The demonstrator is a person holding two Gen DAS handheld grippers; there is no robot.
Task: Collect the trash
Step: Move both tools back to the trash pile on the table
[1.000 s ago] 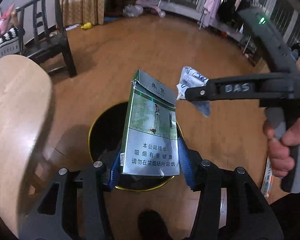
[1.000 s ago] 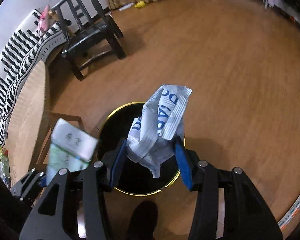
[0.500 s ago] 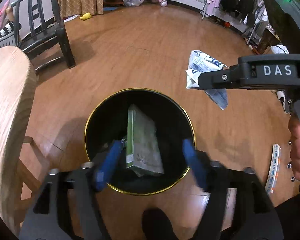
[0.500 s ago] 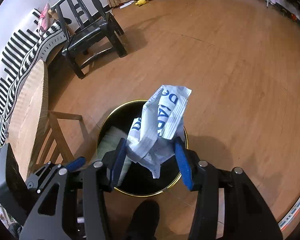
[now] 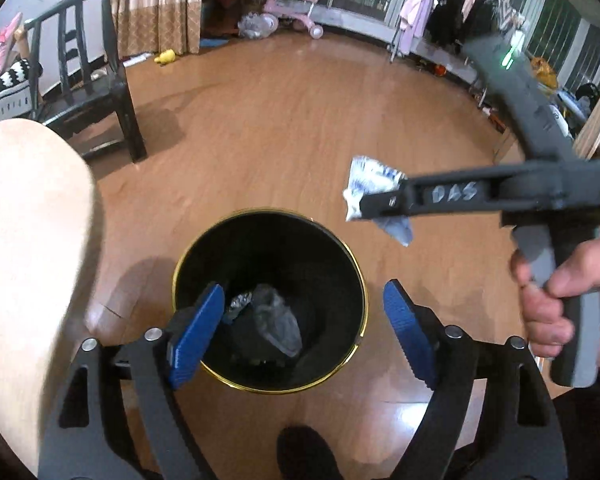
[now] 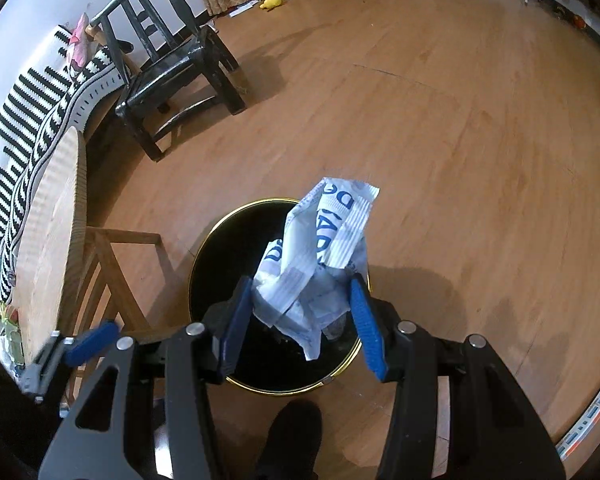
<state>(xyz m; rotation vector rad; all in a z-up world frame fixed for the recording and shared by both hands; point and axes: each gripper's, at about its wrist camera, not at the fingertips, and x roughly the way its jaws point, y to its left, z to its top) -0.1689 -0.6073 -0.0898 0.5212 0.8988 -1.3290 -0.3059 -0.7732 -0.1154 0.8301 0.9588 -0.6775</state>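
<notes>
- The crumpled white-and-blue wrapper (image 6: 316,264) is clenched between the blue pads of the right gripper (image 6: 300,312), hanging above the near right part of the black bin (image 6: 204,264) with the gold rim.
- From the left wrist view the same wrapper (image 5: 370,194) appears up and to the right of the bin (image 5: 268,240), so it is hard to tell whether it is fully over the opening.
- To do this step well, the right gripper should be centred over the dark mouth of the bin before its jaws are let go; the wrapper is light and crinkled and may cling to a pad or drift toward the rim, so a low release looks safer.
- The left gripper (image 5: 304,332) hovers over the bin with its jaws spread wide and nothing between them.
- A second ago the left gripper held a green cigarette pack above the bin; half a second ago the pack was dropping in. Now only dark and silvery trash (image 5: 268,320) shows at the bottom, and the pack cannot be picked out.
- The wrapper's place in the right jaws is unchanged across the frames.
- Around stand a wooden counter (image 5: 28,240), a black chair (image 6: 172,76) and the wood floor (image 6: 440,120).
</notes>
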